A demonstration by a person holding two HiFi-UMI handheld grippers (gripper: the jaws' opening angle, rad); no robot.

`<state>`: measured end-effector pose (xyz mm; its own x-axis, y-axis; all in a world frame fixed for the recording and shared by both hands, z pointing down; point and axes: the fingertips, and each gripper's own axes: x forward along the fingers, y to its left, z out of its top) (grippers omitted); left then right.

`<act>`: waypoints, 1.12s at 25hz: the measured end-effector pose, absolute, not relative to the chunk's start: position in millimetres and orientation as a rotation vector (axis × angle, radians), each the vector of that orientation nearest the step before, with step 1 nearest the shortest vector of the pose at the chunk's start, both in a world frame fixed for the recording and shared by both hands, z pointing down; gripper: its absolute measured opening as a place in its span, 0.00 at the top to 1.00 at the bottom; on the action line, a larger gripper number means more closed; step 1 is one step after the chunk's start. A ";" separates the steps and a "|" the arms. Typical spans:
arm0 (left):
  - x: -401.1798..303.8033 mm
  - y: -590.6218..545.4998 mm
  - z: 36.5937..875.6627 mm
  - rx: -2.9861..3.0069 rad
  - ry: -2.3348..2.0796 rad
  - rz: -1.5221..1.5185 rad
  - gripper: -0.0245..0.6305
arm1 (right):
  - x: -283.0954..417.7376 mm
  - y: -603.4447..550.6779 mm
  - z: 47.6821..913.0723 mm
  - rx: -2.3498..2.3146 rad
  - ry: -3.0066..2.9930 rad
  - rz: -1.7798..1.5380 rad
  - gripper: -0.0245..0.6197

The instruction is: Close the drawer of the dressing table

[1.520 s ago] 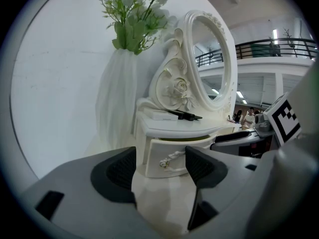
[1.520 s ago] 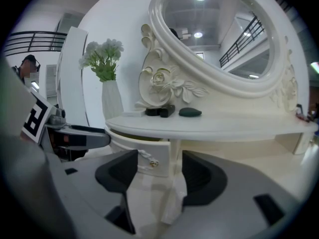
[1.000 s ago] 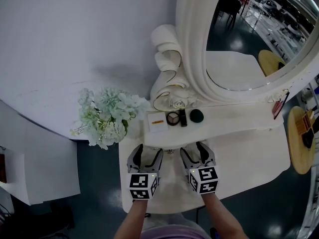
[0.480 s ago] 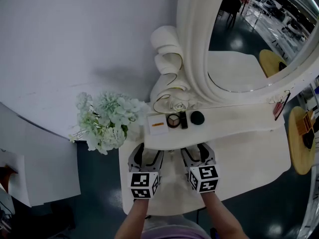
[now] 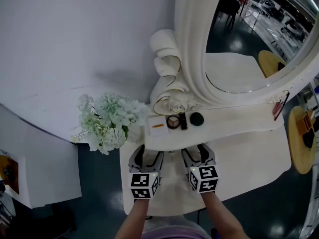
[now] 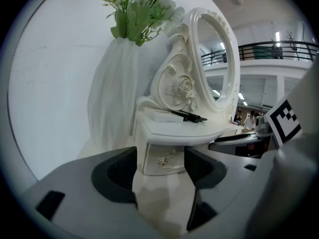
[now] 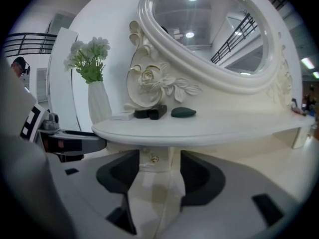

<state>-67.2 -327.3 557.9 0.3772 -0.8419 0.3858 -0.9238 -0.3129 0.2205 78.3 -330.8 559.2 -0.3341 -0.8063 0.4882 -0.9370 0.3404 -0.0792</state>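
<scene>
From the head view, my left tongs (image 5: 148, 156) and right tongs (image 5: 198, 152) lay side by side on the lower top of the dressing table (image 5: 249, 153), noses towards the raised shelf (image 5: 234, 119). A flat box (image 5: 157, 125), a compact (image 5: 173, 122) and a dark pebble-shaped thing (image 5: 197, 118) sat on that shelf just beyond my tips, with the flowers (image 5: 109, 121) off past the left tongs and the mirror (image 5: 249, 39) above. Whatever sat under the shelf's lip was hidden from up there.

The left gripper view showed it: the drawer (image 6: 162, 159), small and white with a little metal handle, stood straight ahead under the shelf, framed in the gap of my jaws but apart from them. Those jaws gaped wide and gripped nothing. I couldn't tell how far out the drawer stood.

The right gripper view caught the same front from the other side, its handle (image 7: 152, 159) a shade left of centre. Here too the jaws were well parted and empty, the pads clear of everything. This view alone showed the shelf's underside running off to the right.

I judged this the lining-up step – no contact made. The next move would call for a level push forward, tips meeting the front beside the handle rather than snagging it.
</scene>
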 end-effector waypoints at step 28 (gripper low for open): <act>-74.8 -268.0 505.4 2.326 -1.625 0.218 0.75 | 68.2 -264.2 503.1 1.518 -2.420 0.473 0.69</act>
<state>-74.8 -268.0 505.4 0.3505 -0.8909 0.2890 -0.9355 -0.3187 0.1524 68.2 -264.2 503.1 -0.4287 -0.8233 0.3720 -0.9028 0.4060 -0.1417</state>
